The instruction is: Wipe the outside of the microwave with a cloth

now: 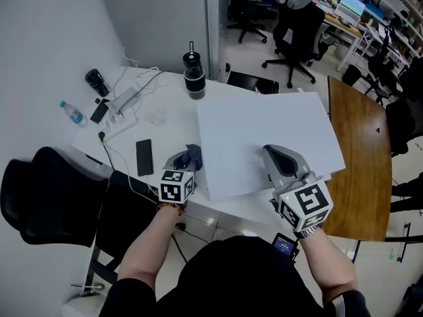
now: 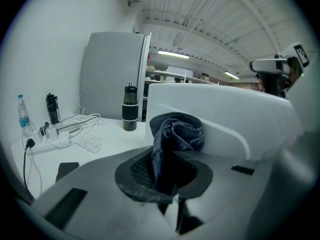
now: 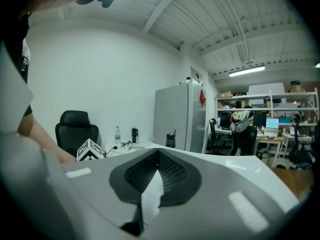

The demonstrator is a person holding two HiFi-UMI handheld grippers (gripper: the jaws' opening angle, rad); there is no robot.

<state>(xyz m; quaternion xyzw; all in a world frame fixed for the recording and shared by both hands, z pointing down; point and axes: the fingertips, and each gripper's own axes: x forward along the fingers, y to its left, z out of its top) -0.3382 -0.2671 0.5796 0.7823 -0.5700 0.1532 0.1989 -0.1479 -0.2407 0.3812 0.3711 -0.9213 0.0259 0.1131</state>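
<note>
Cloth, dark blue and bunched, is pinched in the clenched jaws of the left gripper, just beside the left wall of the white microwave near its front corner; whether it touches is unclear. Right gripper sits over the microwave's top by the front right edge, jaws pressed together on nothing. Black phone lies on the table nearby.

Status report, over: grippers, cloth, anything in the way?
Left gripper shut on cloth, at left side of microwave. Right gripper shut, empty, above its front edge. Bottle and phone on table, not between cloth and microwave.
</note>
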